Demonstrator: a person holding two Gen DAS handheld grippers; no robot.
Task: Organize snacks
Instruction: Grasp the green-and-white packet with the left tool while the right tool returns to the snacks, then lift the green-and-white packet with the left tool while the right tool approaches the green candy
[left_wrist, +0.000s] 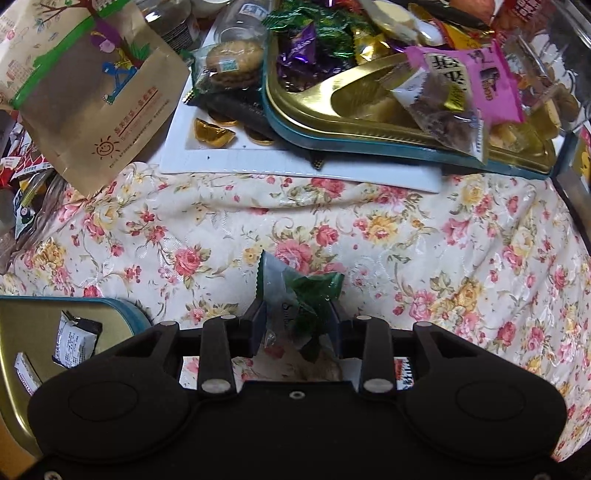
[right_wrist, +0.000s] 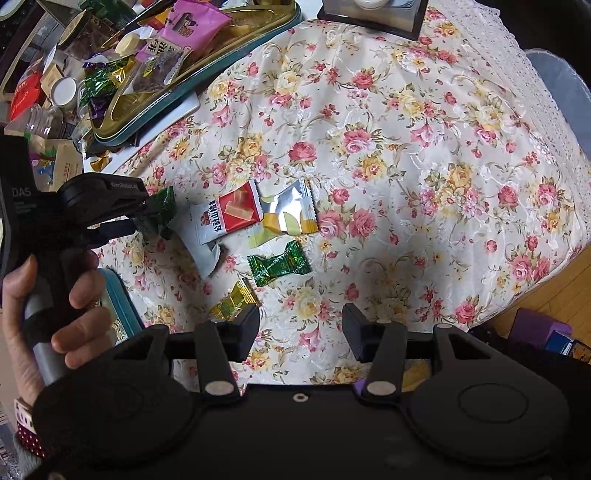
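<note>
Left wrist view: left gripper (left_wrist: 295, 314) jaws clamp a green candy (left_wrist: 314, 291) above the cloth (left_wrist: 406, 229).
Right gripper (right_wrist: 299, 328) gapes empty; placing this candy likely comes next.

A: What sort of place is this?

B: A home, by the look of it. The table wears a flowered tablecloth (right_wrist: 388, 155) with roses and a lace edge, the kind found in a living or dining room.

A: Anything else?

B: A gold sweets tin (left_wrist: 369, 122) with a teal rim, heaped with wrapped candies and biscuits, sits on it, and a printed paper bag (left_wrist: 99, 92) lies just beside. Loose snack packets (right_wrist: 255, 214) lie on the cloth.

A: And the floor?

B: Wooden boards (right_wrist: 554, 288) show past the table's edge at the right. It all reads as a cluttered household table.
</note>
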